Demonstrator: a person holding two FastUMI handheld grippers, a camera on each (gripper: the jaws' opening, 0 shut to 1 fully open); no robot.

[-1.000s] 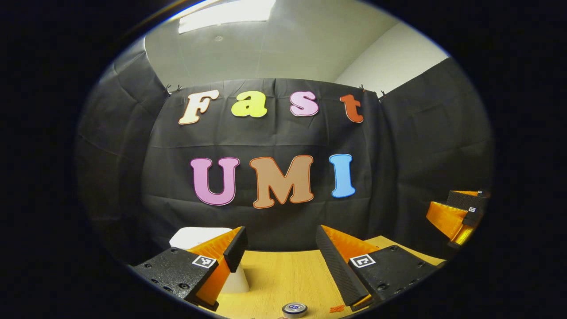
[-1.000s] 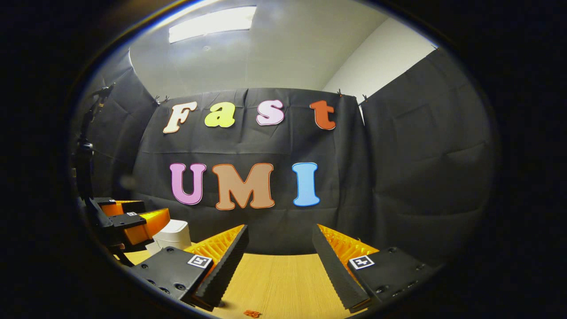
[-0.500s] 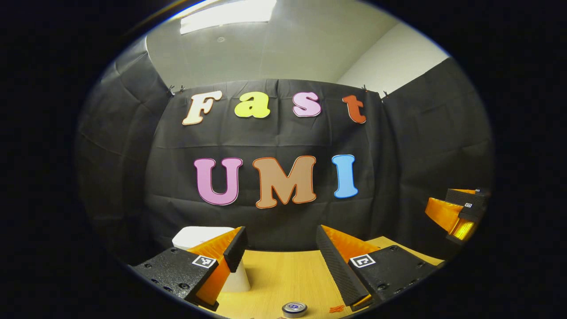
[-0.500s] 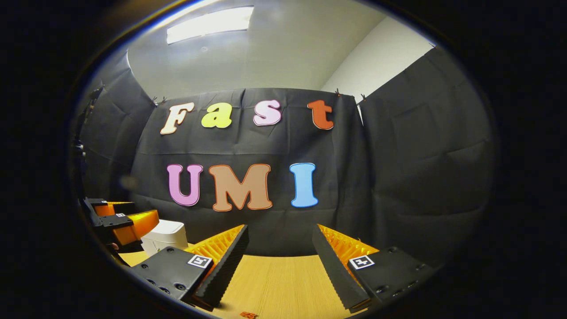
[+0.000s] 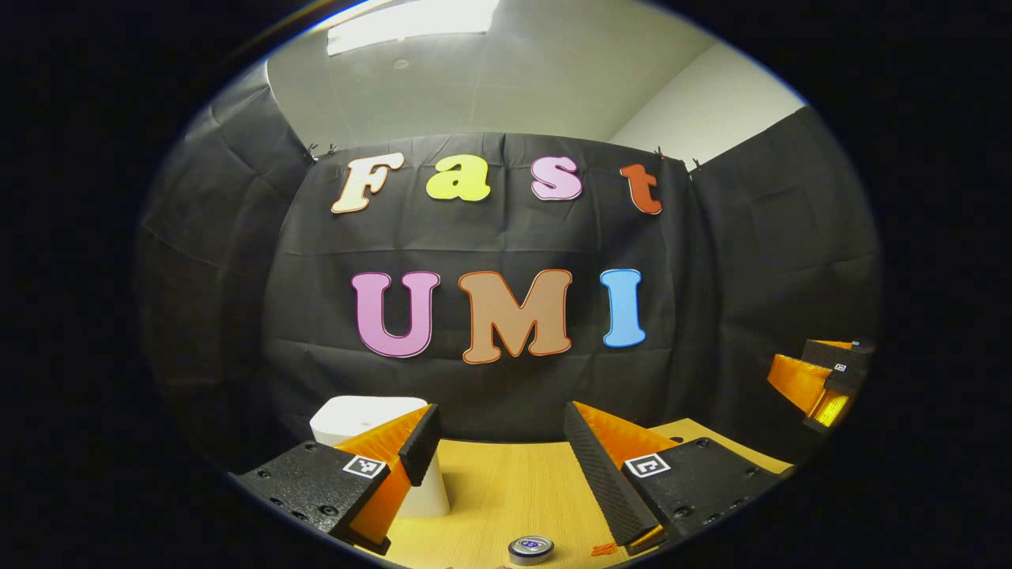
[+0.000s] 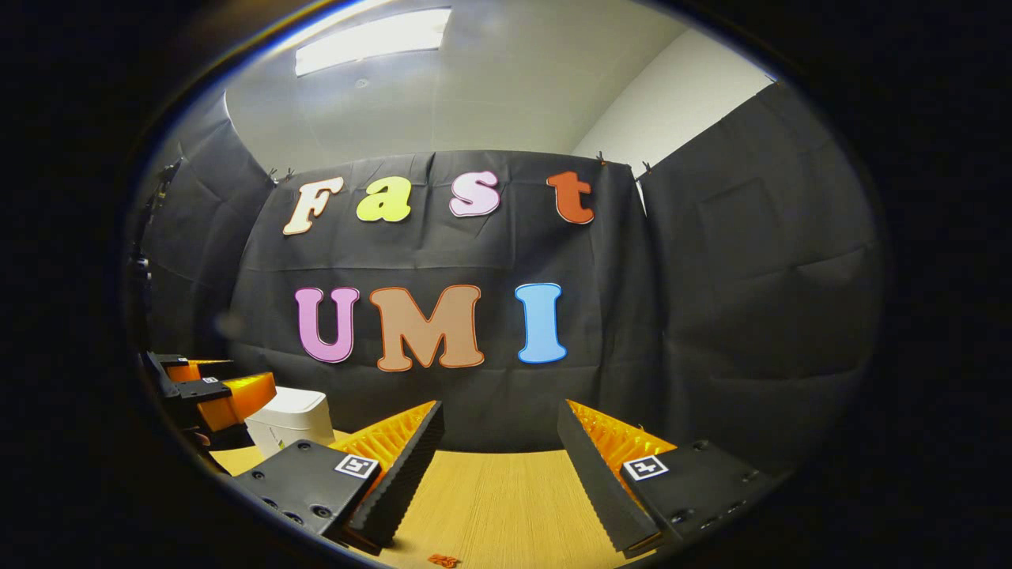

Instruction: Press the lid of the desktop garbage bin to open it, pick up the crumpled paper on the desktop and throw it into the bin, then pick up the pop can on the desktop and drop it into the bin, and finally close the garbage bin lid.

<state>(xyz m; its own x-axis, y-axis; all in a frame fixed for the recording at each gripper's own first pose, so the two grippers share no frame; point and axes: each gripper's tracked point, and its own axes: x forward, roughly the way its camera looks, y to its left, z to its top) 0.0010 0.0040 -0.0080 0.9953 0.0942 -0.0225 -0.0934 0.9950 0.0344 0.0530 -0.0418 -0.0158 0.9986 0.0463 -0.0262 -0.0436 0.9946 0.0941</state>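
Both claws, left claw [image 5: 500, 442] & right claw [image 6: 498, 442], are gaping wide w/ nothing held, white bin [image 5: 360, 415] sitting lower left on counter [image 5: 506, 490], pop can [image 5: 530, 549] standing bottom center.

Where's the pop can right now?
In the left gripper view, the pop can stands on the wooden desktop at the bottom edge, right of the white bin.

The right gripper [image 6: 500, 450] is hovering over the wooden tabletop [image 6: 498, 498], its fingers [image 6: 399, 466] standing wide apart with nothing between them. At nine o'clock, the left gripper [image 6: 217, 395] is hanging just beside the white garbage bin [image 6: 292, 419], whose lid is lying down.
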